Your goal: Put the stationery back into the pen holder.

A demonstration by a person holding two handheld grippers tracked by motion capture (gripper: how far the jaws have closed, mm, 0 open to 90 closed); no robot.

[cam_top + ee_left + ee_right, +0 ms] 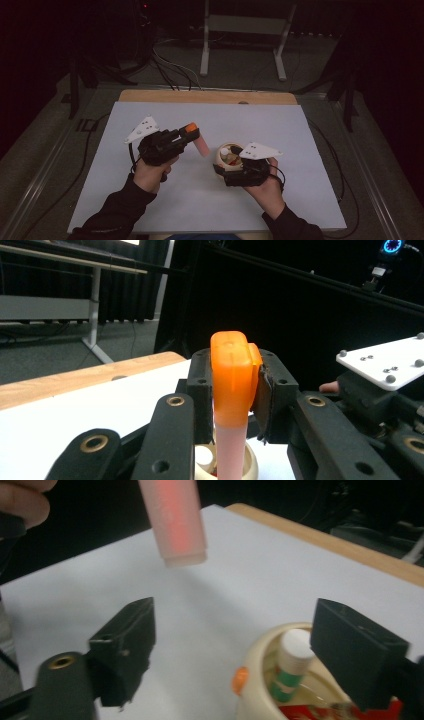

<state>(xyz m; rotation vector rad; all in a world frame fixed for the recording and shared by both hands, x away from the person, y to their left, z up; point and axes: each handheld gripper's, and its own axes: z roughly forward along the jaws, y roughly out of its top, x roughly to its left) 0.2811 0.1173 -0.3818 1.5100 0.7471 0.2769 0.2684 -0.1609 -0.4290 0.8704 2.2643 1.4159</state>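
Left hand-held gripper (pixel 186 134) clamped on the pink marker (pixel 202 145) by its orange cap, seen close in the left gripper view. Right hand-held gripper (pixel 232 645) spread wide, nothing between, by the cream cup (pixel 260 680); inside, a white-capped green tube (pixel 292 667).

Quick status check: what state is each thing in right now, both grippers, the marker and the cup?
left gripper: shut on the marker's orange cap.
marker: capped, held off the table, pink barrel hanging down, tilted.
right gripper: open, nothing between the jaws, beside the cup.
cup: upright on the table, holding a white-capped stick and other small items.
white sheet: flat on the table.
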